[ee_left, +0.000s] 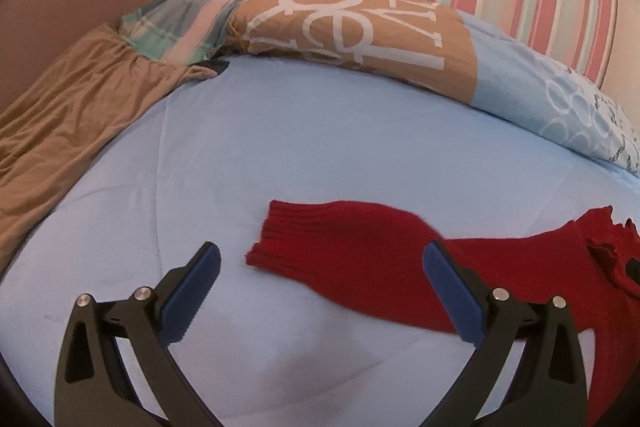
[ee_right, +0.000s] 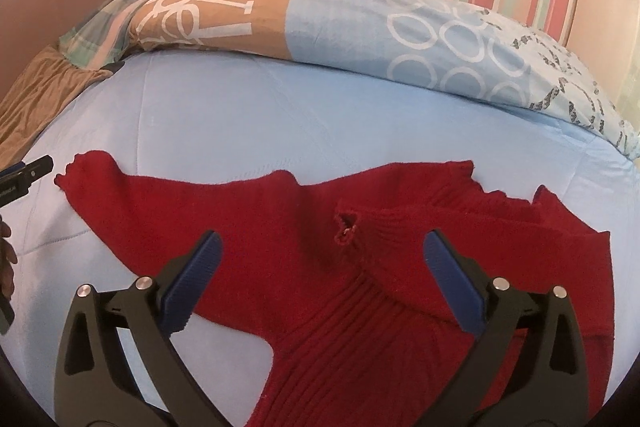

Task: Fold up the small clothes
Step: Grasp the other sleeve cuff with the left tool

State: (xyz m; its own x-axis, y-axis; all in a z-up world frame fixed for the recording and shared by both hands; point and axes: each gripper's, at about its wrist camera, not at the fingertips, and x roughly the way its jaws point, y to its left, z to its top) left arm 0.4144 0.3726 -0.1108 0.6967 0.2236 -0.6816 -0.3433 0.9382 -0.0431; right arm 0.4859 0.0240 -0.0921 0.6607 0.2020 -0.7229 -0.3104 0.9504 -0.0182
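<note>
While the red knitted sweater (ee_right: 320, 267) lies spread flat on the pale blue quilted bedspread (ee_right: 240, 115), both grippers hang above it, angled downward, with nothing between their blue pads.

At the bed's left edge a tan gathered sheet (ee_left: 72, 119) falls in soft creases, and a plaid cloth (ee_left: 188, 19) lies bunched beside it near the far left corner.

Next comes the left gripper (ee_left: 320, 267), its jaws spread wide and empty. It is poised over the ribbed cuff of the left sleeve (ee_left: 340, 247), which stretches toward the bed's left side; the right pad overlaps the sleeve in the view, though whether it touches I cannot tell. In the right wrist view its tip shows at the left border, just beside that cuff.

Further right, the right gripper (ee_right: 320, 259) stands fully open over the chest and ribbed collar (ee_right: 400, 227), gripping nothing. The sweater's ribbed body runs toward the near edge.

Along the far edge lies a long pillow (ee_right: 340, 23) in tan and blue, printed with white letters and rings.
</note>
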